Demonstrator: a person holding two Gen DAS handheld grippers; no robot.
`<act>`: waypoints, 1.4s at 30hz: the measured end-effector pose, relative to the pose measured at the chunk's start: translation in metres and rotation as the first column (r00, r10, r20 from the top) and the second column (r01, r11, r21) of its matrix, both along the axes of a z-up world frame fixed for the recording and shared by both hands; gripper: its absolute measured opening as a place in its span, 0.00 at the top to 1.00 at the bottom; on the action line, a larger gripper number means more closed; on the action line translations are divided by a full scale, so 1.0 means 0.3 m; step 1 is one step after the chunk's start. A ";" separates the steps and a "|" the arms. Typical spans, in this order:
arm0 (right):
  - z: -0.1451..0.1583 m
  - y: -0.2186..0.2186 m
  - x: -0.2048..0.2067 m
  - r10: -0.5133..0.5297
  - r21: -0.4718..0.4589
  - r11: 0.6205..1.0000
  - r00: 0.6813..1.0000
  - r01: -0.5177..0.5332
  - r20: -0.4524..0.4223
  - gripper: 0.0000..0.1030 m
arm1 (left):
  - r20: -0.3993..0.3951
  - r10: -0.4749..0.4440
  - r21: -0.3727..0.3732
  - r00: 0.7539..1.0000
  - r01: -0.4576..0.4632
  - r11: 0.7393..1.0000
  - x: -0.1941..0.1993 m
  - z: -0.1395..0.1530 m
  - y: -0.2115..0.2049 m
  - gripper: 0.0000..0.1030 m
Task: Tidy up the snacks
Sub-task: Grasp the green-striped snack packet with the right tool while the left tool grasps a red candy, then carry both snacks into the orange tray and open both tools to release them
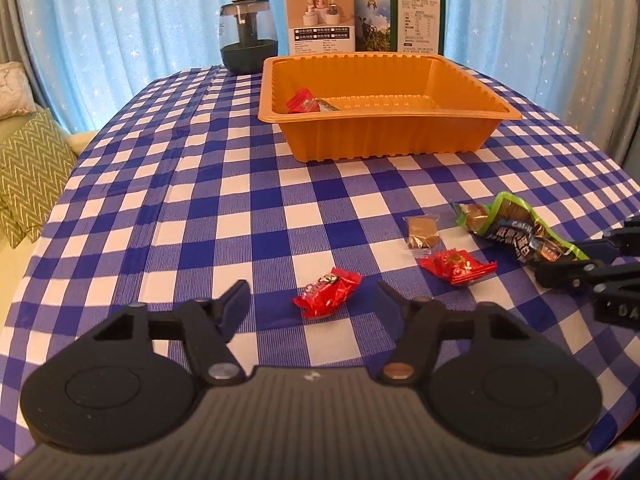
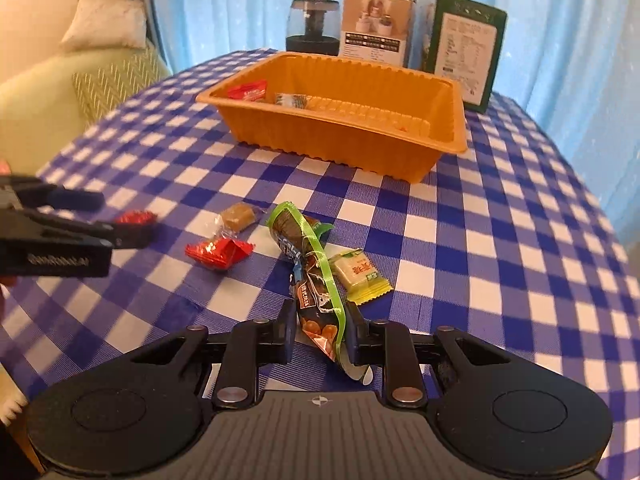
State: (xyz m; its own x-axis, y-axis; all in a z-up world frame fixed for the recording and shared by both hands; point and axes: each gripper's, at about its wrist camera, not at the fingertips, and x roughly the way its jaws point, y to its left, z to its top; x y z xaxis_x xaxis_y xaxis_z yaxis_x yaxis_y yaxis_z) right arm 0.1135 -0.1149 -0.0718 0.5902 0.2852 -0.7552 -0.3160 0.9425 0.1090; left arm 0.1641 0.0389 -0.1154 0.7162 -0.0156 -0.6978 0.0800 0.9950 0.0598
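Observation:
An orange tray (image 1: 384, 136) (image 2: 320, 136) stands on the checked table and holds a red packet (image 1: 301, 101) and another small snack (image 2: 292, 100). My left gripper (image 1: 314, 294) is open, with a red candy (image 1: 326, 292) (image 2: 134, 218) between its fingertips on the cloth. My right gripper (image 2: 320, 320) is shut on a long green-edged snack bag (image 2: 308, 264) (image 1: 516, 228). A second red candy (image 1: 458, 266) (image 2: 218, 252), a brown candy (image 1: 422, 232) (image 2: 238, 216) and a yellow-green packet (image 2: 360, 274) lie nearby.
A dark glass jar (image 1: 248, 36) and two boxes (image 1: 320, 20) (image 1: 400, 14) stand behind the tray. Blue curtains hang behind the table. A sofa with a zigzag cushion (image 1: 28, 168) is at the left.

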 end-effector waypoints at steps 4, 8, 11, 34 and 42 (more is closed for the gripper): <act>0.009 -0.019 0.004 -0.030 0.047 0.998 0.999 0.031 -0.018 0.76 | -0.017 -0.037 0.031 0.999 0.037 0.999 0.026 -0.010 -0.010 0.56; 0.014 -0.029 0.005 -0.047 0.068 0.996 0.999 0.049 -0.026 0.76 | -0.037 -0.069 0.041 0.997 0.070 0.997 0.040 -0.020 -0.023 0.67; 0.016 -0.036 0.006 -0.059 0.089 0.994 0.998 0.062 -0.032 0.76 | -0.040 -0.082 0.038 0.996 0.084 0.996 0.038 -0.022 -0.034 0.77; 0.092 -0.083 -0.006 -0.117 0.212 0.971 0.993 0.110 0.019 0.76 | 0.024 -0.061 -0.044 0.998 0.062 0.997 0.032 0.081 -0.046 0.84; 0.134 -0.100 0.027 -0.133 0.236 0.964 0.990 0.120 0.042 0.76 | 0.047 -0.054 -0.088 0.997 0.058 0.994 0.084 0.133 -0.058 0.84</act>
